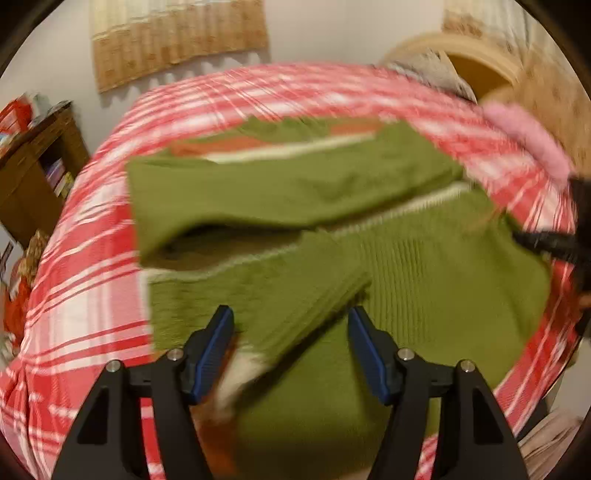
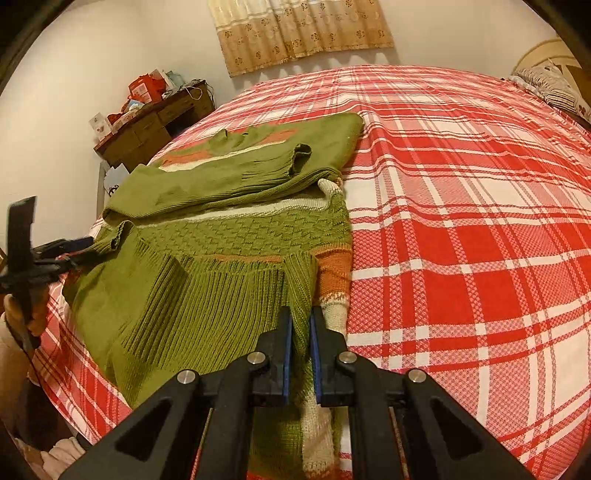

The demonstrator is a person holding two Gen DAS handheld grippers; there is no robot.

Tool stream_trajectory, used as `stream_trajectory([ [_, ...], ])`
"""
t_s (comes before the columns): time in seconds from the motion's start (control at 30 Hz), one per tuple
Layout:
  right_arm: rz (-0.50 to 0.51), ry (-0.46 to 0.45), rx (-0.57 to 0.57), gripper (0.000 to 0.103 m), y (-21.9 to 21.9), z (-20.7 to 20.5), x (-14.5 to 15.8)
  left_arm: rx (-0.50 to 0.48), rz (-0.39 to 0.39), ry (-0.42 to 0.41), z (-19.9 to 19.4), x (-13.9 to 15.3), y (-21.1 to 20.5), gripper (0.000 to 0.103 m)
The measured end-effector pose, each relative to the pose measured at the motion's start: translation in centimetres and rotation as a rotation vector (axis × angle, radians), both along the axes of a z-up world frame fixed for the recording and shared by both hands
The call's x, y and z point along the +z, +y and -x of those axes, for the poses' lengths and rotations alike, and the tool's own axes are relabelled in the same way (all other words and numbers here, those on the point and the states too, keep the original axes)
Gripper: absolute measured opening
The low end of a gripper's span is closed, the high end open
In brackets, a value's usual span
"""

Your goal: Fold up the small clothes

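Note:
A green knitted sweater (image 2: pixel 236 236) with orange and cream stripes lies on the bed, its sleeves folded across the body. My right gripper (image 2: pixel 300 325) is shut on the sweater's ribbed hem at the near right corner. My left gripper (image 1: pixel 291 325) is open, its blue pads either side of a folded green part of the sweater (image 1: pixel 332 258) near the hem; the view is blurred. The left gripper also shows in the right wrist view (image 2: pixel 74 251) at the sweater's left edge. The right gripper shows at the right edge of the left wrist view (image 1: pixel 546 243).
The red and white plaid bedspread (image 2: pixel 461 221) covers the bed. A wooden desk (image 2: pixel 155 125) with clutter stands by the far wall under a curtain (image 2: pixel 303 33). Pillows (image 2: pixel 554 88) lie at the headboard. A pink item (image 1: pixel 524 136) lies at the right.

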State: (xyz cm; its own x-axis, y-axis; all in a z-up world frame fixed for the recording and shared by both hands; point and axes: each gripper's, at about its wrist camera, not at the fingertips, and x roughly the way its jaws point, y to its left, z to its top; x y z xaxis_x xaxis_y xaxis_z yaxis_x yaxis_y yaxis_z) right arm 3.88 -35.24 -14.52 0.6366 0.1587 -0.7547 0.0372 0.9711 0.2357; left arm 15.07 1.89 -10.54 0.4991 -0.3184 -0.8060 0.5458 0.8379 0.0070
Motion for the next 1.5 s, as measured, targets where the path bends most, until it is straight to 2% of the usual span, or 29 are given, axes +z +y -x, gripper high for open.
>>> stream_trajectory([
  [0.07, -0.002, 0.001, 0.000, 0.009, 0.0, 0.0, 0.0, -0.007, -0.013, -0.027, 0.1, -0.7, -0.4, 0.069],
  [0.1, -0.006, 0.001, -0.003, 0.009, -0.1, -0.1, -0.1, -0.009, 0.008, -0.038, 0.2, -0.6, -0.1, 0.066],
  [0.13, -0.009, 0.001, -0.005, 0.009, -0.2, -0.1, -0.1, -0.011, 0.022, -0.031, 0.1, -0.5, 0.0, 0.051],
  [0.17, -0.009, 0.002, -0.008, 0.009, -0.1, 0.0, -0.1, -0.013, 0.053, -0.019, 0.1, -0.4, 0.3, 0.027],
  [0.2, 0.000, 0.003, -0.011, 0.009, 0.0, 0.0, 0.1, -0.006, 0.073, -0.015, 0.1, -0.2, 0.5, 0.019],
  [0.27, 0.019, 0.000, -0.015, 0.009, 0.4, 0.1, 0.4, 0.016, 0.089, -0.015, 0.2, 0.1, 0.9, 0.013],
  [0.33, 0.016, -0.023, -0.023, 0.008, 0.6, 0.4, 1.3, 0.029, 0.109, -0.011, 0.3, 0.4, 1.0, 0.012],
  [0.57, 0.024, -0.153, 0.001, 0.008, 1.1, 0.3, 6.9, 0.097, 0.271, -0.015, -0.4, 4.2, 2.5, 0.011],
  [0.87, 0.110, -0.228, 0.038, 0.008, 1.5, -4.6, 11.0, 0.196, 0.342, -0.036, -4.3, 7.1, 3.7, 0.011],
  [1.0, 0.110, -0.239, 0.027, 0.008, 0.7, -7.8, 11.8, 0.261, 0.385, -0.036, -7.3, 7.8, 4.6, 0.011],
  [1.33, 0.177, -0.260, 0.015, 0.007, 0.6, -16.2, 12.9, 0.322, 0.388, -0.067, -12.9, 8.4, 5.1, 0.011],
  [1.5, 0.182, -0.272, -0.010, 0.006, 0.1, -19.7, 13.0, 0.354, 0.421, -0.069, -15.6, 8.4, 5.5, 0.011],
])
